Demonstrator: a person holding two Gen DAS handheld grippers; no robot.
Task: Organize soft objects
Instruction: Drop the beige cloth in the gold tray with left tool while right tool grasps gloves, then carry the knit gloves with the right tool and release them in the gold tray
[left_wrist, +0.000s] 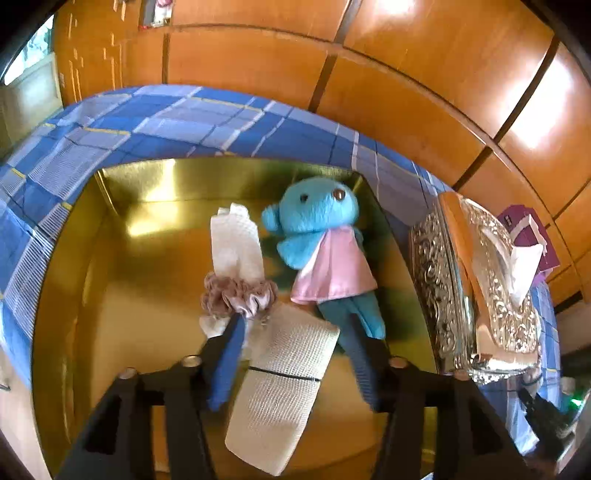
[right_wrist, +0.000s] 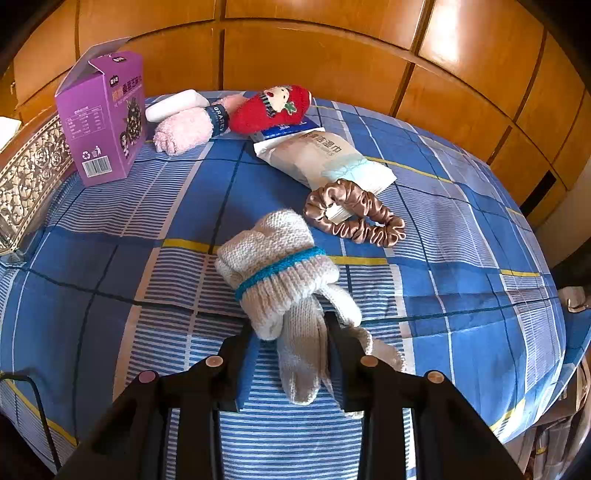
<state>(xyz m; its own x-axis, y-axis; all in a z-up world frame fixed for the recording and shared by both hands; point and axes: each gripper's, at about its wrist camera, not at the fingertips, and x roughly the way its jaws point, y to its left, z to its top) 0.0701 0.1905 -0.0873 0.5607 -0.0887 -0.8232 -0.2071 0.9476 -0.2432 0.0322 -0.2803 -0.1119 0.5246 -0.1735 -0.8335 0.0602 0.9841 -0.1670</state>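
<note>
In the left wrist view a gold tin (left_wrist: 110, 280) holds a blue plush bear (left_wrist: 317, 229) in a pink dress, a white folded cloth (left_wrist: 236, 240), a mauve scrunchie (left_wrist: 236, 295) and a white mesh bandage roll (left_wrist: 284, 380). My left gripper (left_wrist: 293, 325) hangs open over the tin. Its left fingertip touches the scrunchie, and the bandage lies loose between the jaws. In the right wrist view my right gripper (right_wrist: 290, 323) is shut on a bundle of cream knitted gloves (right_wrist: 277, 258) with a teal band, over the blue plaid cloth (right_wrist: 110, 266).
A silver embossed tissue box (left_wrist: 480, 288) stands right of the tin, with a purple carton (right_wrist: 103, 118) beside it. On the plaid cloth lie a brown satin scrunchie (right_wrist: 354, 218), a wet-wipes pack (right_wrist: 325, 158), a red plush (right_wrist: 271, 109) and a pink fuzzy sock (right_wrist: 184, 129). Wooden panels rise behind.
</note>
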